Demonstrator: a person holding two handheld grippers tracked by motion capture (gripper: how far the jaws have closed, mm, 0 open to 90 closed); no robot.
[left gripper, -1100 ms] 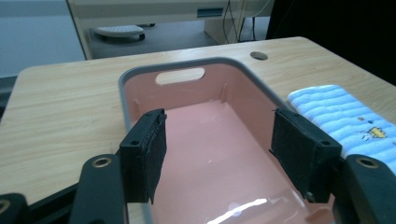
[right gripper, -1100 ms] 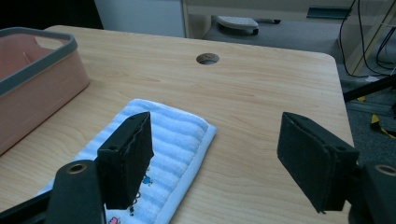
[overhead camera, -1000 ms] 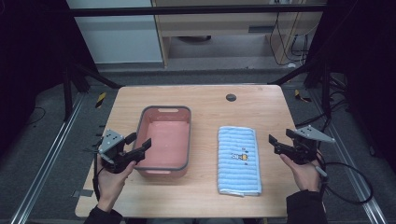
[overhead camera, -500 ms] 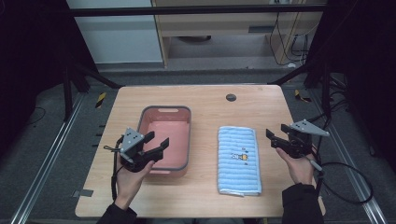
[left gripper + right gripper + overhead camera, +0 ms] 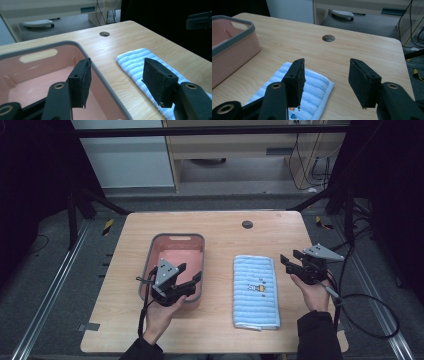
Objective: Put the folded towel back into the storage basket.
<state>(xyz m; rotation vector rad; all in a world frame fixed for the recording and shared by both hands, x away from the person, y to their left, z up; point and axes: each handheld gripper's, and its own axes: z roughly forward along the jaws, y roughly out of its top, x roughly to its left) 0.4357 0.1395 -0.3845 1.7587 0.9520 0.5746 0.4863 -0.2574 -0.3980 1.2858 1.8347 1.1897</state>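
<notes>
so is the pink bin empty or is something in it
Empty: the pink bin shows only its bare floor in the high view and the left gripper view, and the blue towel lies outside.

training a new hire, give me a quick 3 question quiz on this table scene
1. True or false: the blue striped towel lies inside the pink basin.
2. Which claw is over the basin's near right corner? A) left claw B) right claw
3. What is between the right claw's pads?

Key
1. False: it lies flat on the table, right of the basin.
2. A
3. Nothing; its jaws have just been closing, over the table beside the towel's right edge.
</notes>
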